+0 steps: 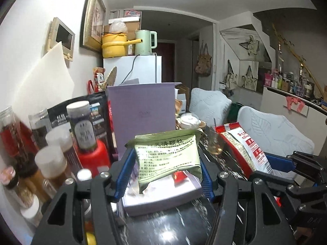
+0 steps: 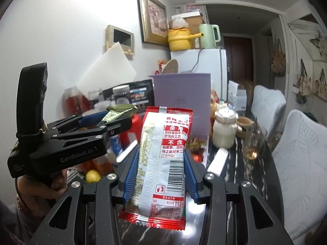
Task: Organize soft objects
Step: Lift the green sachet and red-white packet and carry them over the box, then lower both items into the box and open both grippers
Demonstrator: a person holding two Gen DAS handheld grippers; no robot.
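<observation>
Both packets are up off the dark marble table (image 2: 241, 163) now. The left gripper (image 1: 165, 163) is clenched on a green sachet (image 1: 167, 157), blue pads biting its two side edges, the sachet standing nearly upright above a lavender box (image 1: 163, 200). The right gripper (image 2: 161, 175) is clamped on a red-and-white snack packet (image 2: 163, 163), gripped at its middle, the crimped bottom seam hanging free toward six o'clock in the right wrist view.

In that same view the left tool sits at nine o'clock, the green sachet poking out of its tips. From the left wrist camera the red-and-white packet shows at three o'clock, close beside.

This looks like the carry stage: two soft items picked, neither yet placed. The upright lavender lid (image 1: 143, 110) stands at twelve o'clock behind both loads, jars (image 1: 81, 126) crowding the ten o'clock side.

The next move, by this reading, calls for carrying each packet over the open box and lowering it flat before letting go. The limp packets could slip or fold if the hold slackens early.
</observation>
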